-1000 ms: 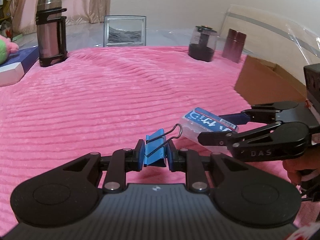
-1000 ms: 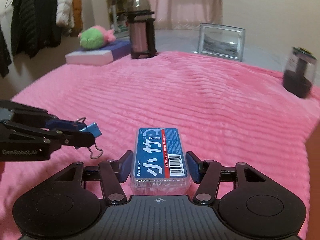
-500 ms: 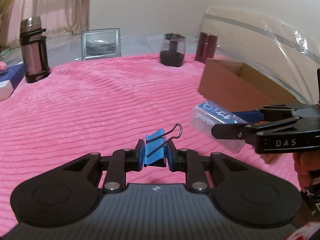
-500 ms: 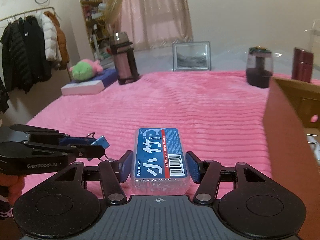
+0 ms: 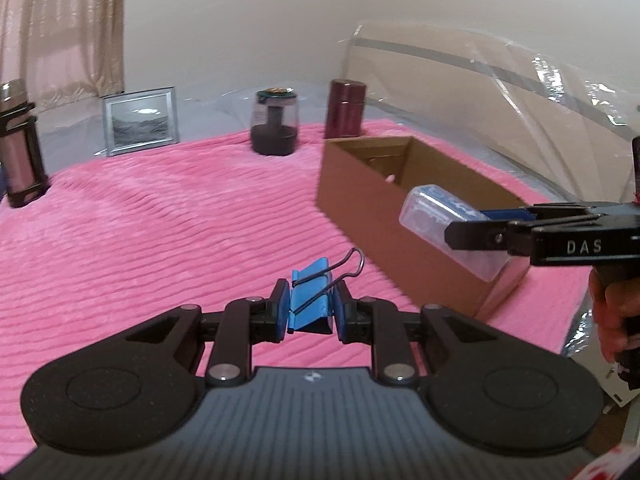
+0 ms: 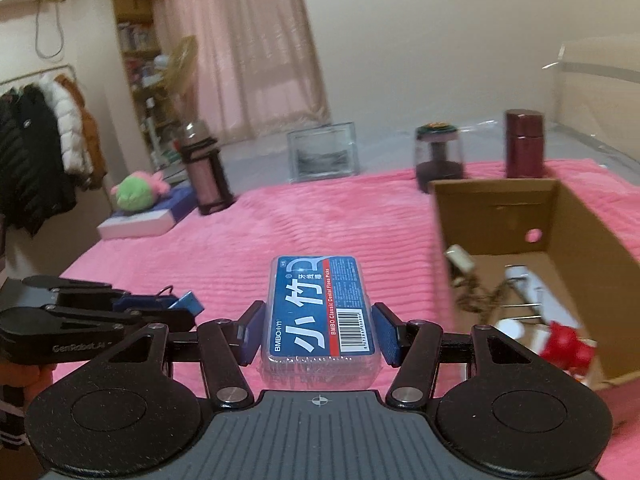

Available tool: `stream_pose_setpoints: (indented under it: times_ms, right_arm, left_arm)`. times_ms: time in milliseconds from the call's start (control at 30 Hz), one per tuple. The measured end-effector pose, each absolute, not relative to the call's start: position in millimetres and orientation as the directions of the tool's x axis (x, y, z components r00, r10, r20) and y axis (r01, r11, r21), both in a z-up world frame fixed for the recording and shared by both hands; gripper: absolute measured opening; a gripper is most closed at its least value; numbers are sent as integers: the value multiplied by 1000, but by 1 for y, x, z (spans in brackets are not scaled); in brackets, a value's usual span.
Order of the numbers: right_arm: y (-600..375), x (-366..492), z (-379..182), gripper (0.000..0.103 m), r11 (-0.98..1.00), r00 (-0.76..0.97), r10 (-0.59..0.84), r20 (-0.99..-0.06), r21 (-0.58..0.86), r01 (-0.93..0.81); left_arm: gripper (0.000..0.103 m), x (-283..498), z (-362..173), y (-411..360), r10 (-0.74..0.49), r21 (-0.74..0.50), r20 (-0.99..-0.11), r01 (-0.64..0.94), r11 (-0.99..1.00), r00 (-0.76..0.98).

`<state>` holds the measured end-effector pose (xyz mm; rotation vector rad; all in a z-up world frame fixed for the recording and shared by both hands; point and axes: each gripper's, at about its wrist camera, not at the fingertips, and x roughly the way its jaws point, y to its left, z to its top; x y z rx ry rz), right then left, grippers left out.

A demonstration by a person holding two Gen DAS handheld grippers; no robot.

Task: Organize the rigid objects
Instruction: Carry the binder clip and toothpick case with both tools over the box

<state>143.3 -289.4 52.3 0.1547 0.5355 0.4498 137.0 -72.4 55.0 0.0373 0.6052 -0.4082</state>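
Observation:
My left gripper [image 5: 309,305] is shut on a blue binder clip [image 5: 311,301] with wire handles and holds it above the pink blanket. My right gripper [image 6: 319,328] is shut on a clear floss pick box with a blue label [image 6: 320,312]. In the left wrist view the right gripper [image 5: 472,229] holds that box [image 5: 440,220] in front of an open cardboard box [image 5: 384,200]. In the right wrist view the cardboard box [image 6: 500,208] stands to the right with several small items inside, and the left gripper [image 6: 176,310] is at the lower left.
A dark glass jar [image 5: 275,126], a maroon canister [image 5: 346,109], a framed picture [image 5: 141,120] and a thermos [image 5: 18,148] stand along the far edge of the pink blanket [image 5: 160,220]. A plush toy [image 6: 136,196] lies on a book at far left.
Both grippers have swung right with their loads. The cardboard box has come into fuller view and is now close to the right gripper.

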Motion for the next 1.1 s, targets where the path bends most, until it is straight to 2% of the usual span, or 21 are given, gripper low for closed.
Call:
stream_pose_setpoints:
  times_ms: [300,600,800,1100]
  right_arm:
    - [-345,128,73,54,920,817,389,-425,228,-320]
    - [-412,133,86,54,952,849,300,-435,197,-236]
    - [-442,149,87,54,963,839,270,-473,150,-225]
    - [-448,183,67,54,944,763,281,-582,22,-330]
  left_arm:
    - [19,143,71,-121,-437,-79,-551,477,875,711]
    - [19,162,82,-172,-521,-77,-544,579,811,658]
    - [19,183,85,-210,-562,-56,-554,647,761,614]
    - [19,226,78,-259,-575,-1,-602,719,695,555]
